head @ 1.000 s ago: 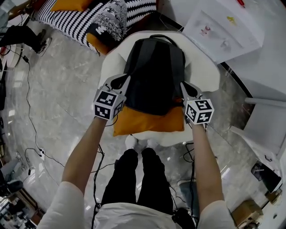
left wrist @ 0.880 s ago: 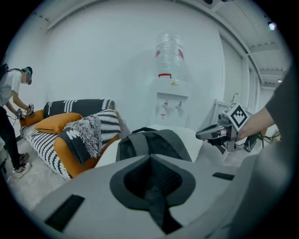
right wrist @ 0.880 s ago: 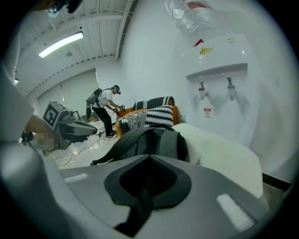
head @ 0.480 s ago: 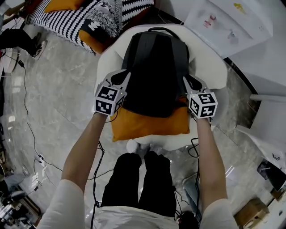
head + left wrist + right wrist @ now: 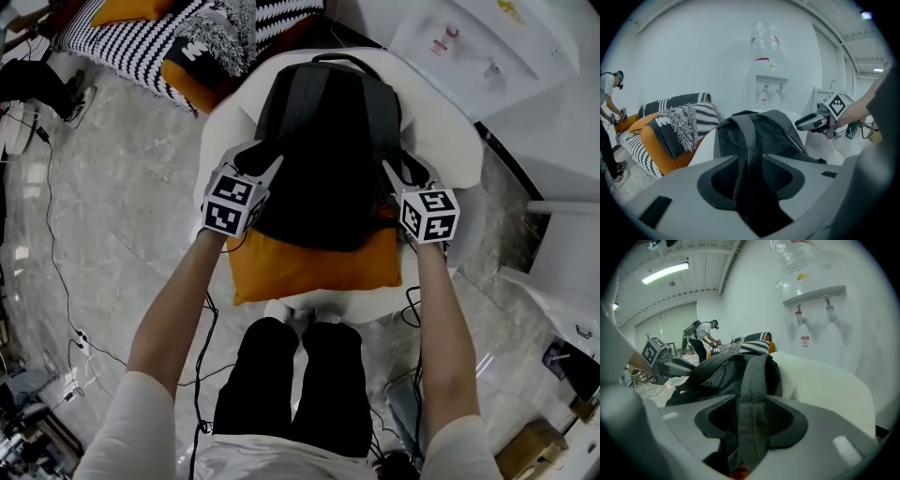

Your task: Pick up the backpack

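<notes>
**Clearances.** The backpack [image 5: 328, 141] lies on a white armchair [image 5: 457, 155]. The chair's curved rim encloses it at the back and on both sides. An orange cushion [image 5: 314, 267] sits under the pack's near end and projects past it towards the person's legs [image 5: 291, 375]. Bare marble floor [image 5: 122, 216] lies open to the left, crossed by loose cables [image 5: 58, 272]. A striped sofa throw [image 5: 150, 42] stands near the chair's far-left corner, and a water dispenser [image 5: 766, 70] stands behind the chair against the wall. The space above the pack is unobstructed.

**Grippers.** The left gripper [image 5: 260, 159] sits at the pack's left flank and the right gripper [image 5: 405, 169] at its right flank. Both are angled downward.
- **Left gripper:** its fingers [image 5: 785, 176] are opening and stand wide. A grey shoulder strap [image 5: 749, 140] runs between them with a gap on either side, so the strap is released.
- **Right gripper:** its fingers [image 5: 780, 420] are also opening. The other strap [image 5: 752, 394] hangs between them and no clamping is visible.

**Item condition.** The pack is dark grey to black fabric and lies flat, with its top handle towards the chair back. The straps are a lighter grey weave. The body looks slack and softly creased.
</notes>
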The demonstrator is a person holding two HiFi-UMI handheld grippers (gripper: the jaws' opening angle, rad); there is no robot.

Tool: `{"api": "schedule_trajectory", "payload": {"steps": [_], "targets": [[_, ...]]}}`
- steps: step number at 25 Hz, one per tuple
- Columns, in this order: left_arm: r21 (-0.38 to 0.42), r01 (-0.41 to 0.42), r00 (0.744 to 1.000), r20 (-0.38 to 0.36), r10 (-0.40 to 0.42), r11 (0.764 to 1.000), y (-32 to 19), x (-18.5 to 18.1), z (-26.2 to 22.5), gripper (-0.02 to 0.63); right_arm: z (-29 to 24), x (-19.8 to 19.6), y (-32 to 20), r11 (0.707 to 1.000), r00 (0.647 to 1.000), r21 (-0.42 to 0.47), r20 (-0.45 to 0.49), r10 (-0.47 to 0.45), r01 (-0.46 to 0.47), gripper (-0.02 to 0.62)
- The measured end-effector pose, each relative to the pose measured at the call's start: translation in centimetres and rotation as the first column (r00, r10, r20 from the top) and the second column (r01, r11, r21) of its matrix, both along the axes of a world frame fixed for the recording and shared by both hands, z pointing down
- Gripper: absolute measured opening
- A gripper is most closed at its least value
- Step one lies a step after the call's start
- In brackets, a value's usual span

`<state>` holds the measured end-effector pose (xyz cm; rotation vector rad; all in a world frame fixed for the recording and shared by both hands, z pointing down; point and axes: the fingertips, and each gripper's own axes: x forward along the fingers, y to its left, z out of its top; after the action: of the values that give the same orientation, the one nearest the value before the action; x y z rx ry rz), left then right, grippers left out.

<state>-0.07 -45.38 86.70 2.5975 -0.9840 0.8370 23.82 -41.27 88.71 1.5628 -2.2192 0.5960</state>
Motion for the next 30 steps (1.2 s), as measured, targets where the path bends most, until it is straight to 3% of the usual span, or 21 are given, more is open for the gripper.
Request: {"api": "schedule_trajectory", "payload": {"steps": [10,19,24,30], "targets": [[0.04,-0.048,0.998,0.029,0.047,0.998,-1.5,0.5,1.2,0.156,1.5,0.6,-2.0,1.0,1.0,0.02,0.002,0.0,0.0,0.273],[0.049,-0.088,0.996,0.023,0.087,0.995,-2.1,1.9,1.6,0.155,1.5,-0.2,-4.0,0.997,0.997,0.028,0.033,-0.069,0.068,0.275],[0.057,-0.101,0.994,0.037,0.099,0.993,-2.1,2.6,1.8,0.09,1.9,-0.8,-3.8,0.995,0.994,0.019,0.037,-0.102,0.101,0.231],[0.035,-0.097,0.995,0.002,0.097,0.995,-1.9,2.6,1.0,0.044,1.2,-0.8,-3.1,0.991,0.99,0.014,0.059,-0.131,0.13,0.14]]}}
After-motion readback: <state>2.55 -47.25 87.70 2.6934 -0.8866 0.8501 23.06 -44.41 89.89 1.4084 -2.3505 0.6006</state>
